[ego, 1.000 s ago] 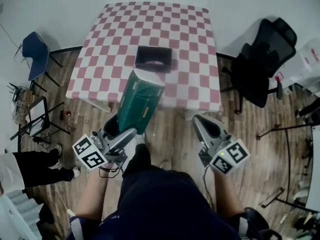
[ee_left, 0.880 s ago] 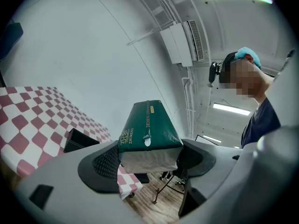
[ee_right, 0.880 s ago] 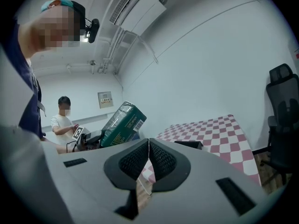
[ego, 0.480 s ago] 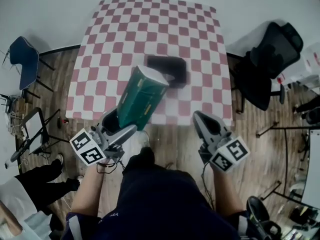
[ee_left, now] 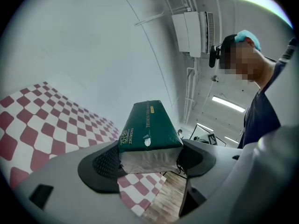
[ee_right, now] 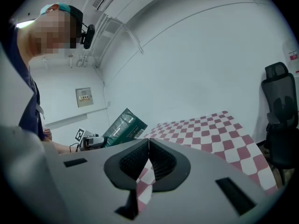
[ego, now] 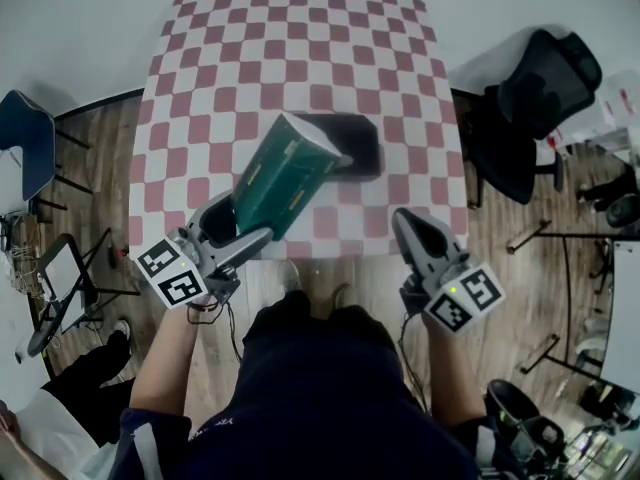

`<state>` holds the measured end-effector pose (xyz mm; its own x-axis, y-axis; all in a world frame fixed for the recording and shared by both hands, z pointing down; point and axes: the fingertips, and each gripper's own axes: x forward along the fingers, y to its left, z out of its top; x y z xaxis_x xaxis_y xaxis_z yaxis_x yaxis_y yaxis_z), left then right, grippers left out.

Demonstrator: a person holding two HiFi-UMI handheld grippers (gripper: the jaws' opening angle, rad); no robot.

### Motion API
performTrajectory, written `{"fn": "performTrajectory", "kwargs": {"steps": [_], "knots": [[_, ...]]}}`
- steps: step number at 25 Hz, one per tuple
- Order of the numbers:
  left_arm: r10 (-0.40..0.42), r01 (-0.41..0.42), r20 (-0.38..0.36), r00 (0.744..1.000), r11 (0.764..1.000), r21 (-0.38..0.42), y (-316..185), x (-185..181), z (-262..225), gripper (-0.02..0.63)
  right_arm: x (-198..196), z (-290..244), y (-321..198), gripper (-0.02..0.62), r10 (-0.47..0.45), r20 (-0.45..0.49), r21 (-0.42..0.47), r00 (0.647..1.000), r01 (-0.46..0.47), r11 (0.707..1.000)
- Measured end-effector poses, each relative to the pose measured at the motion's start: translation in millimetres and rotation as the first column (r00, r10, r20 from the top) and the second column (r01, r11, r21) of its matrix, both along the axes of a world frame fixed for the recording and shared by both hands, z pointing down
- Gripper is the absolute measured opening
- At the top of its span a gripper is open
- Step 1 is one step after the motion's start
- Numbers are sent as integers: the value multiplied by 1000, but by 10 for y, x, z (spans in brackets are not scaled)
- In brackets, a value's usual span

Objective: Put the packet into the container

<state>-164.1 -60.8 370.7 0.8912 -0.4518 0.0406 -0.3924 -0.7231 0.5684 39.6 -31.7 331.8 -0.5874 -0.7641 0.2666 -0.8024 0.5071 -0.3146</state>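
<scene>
Checkered desk (ego: pixel 200 88) before you, black container (ego: pixel 362 148) near its front edge, green packet (ego: pixel 282 171) clamped in your left claw (ego: pixel 232 226), tilted toward the container, your right claw (ego: pixel 412 230) closed on nothing, black office chair (ego: pixel 530 98) at right.

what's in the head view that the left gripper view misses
Only the head view shows the black container on the checkered table, the right gripper and the black office chair. Only the left gripper view shows the wall air conditioner and ceiling lights. Both show the green packet clamped in the left gripper, and that table.
</scene>
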Motion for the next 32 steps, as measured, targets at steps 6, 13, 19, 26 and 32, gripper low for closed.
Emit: {"fn": "performTrajectory", "kwargs": {"steps": [6, 13, 19, 26, 32], "knots": [[46, -47, 70, 996, 999, 9, -330, 137, 149, 407, 92, 118, -209, 18, 14, 3, -26, 1000, -14, 1000], [73, -75, 182, 981, 997, 5, -661, 422, 406, 407, 246, 275, -487, 18, -28, 29, -44, 999, 30, 999], [139, -155, 360, 922, 988, 16, -977, 676, 657, 407, 567, 417, -699, 18, -48, 50, -85, 998, 52, 995], [240, -295, 554, 797, 956, 11, -1172, 931, 964, 407, 858, 672, -833, 17, -37, 72, -138, 997, 46, 989], [306, -442, 698, 647, 897, 16, -1229, 1117, 1185, 407, 1029, 863, -886, 18, -18, 87, -174, 996, 33, 984]]}}
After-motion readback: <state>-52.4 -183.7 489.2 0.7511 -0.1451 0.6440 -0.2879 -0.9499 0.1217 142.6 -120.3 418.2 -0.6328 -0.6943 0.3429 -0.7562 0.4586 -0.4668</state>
